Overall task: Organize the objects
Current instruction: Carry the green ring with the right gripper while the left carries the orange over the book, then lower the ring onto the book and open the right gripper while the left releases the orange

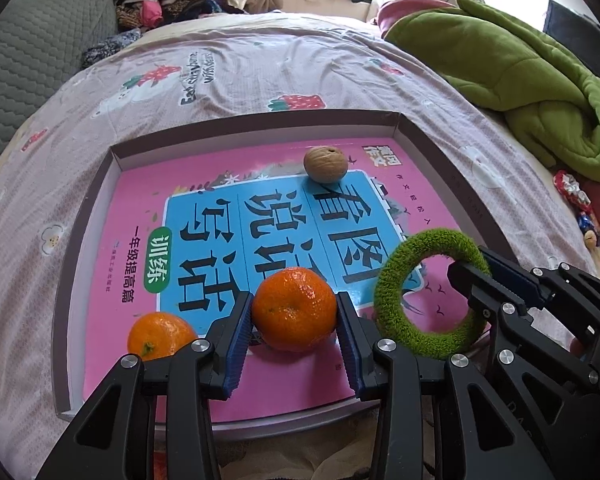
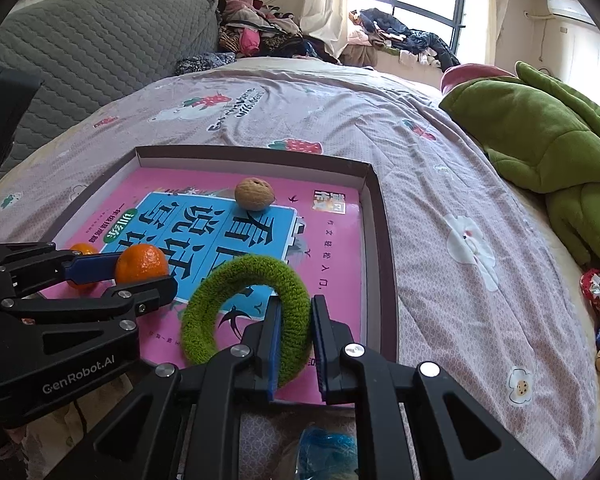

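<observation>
Inside the shallow box (image 1: 112,168), on the pink book (image 1: 140,208), the left hand-held gripper (image 1: 295,322) clamps a tangerine (image 1: 295,314); the right hand-held gripper (image 2: 294,344) pinches the green fuzzy ring (image 2: 236,280). A walnut (image 1: 325,164) lies at the box's far side, a second tangerine (image 1: 160,334) left of the first.

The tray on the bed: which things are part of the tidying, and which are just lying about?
Part of the job: tray, held tangerine, second tangerine, walnut, green fuzzy ring, pink book.
Lying about: green blanket, clothes pile, grey quilt.
</observation>
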Available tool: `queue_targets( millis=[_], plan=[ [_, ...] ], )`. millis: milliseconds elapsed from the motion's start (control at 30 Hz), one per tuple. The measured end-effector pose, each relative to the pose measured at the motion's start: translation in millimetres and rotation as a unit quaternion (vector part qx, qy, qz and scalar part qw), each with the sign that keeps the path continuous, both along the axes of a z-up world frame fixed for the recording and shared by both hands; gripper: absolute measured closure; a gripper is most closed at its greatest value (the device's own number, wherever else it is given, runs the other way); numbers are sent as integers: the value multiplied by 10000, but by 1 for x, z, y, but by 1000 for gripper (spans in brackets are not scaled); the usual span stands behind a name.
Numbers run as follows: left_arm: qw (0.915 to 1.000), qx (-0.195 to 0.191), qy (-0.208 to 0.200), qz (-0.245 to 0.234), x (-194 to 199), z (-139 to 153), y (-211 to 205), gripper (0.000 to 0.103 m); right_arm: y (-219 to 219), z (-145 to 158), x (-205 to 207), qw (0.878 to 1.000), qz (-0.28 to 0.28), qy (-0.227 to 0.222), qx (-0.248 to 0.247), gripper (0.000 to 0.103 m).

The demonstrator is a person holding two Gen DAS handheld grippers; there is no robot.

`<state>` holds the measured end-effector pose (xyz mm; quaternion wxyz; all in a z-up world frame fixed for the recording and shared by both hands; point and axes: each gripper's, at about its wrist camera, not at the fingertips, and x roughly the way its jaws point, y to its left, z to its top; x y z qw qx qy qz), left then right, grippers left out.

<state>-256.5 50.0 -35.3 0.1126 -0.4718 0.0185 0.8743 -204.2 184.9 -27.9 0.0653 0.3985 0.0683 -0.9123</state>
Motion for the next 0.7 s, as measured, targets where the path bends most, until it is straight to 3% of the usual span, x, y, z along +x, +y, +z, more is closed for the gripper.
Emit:
queue_targets(
  millis=[567, 700],
  plan=[
    [9999, -27, -120, 48, -1, -2, -1, 58, 3, 2, -2, 9999, -117, -94, 0, 87],
    [9999, -72, -58, 108, 0, 0, -4, 48, 4, 5, -1, 9999, -110, -69, -78, 74]
  ],
)
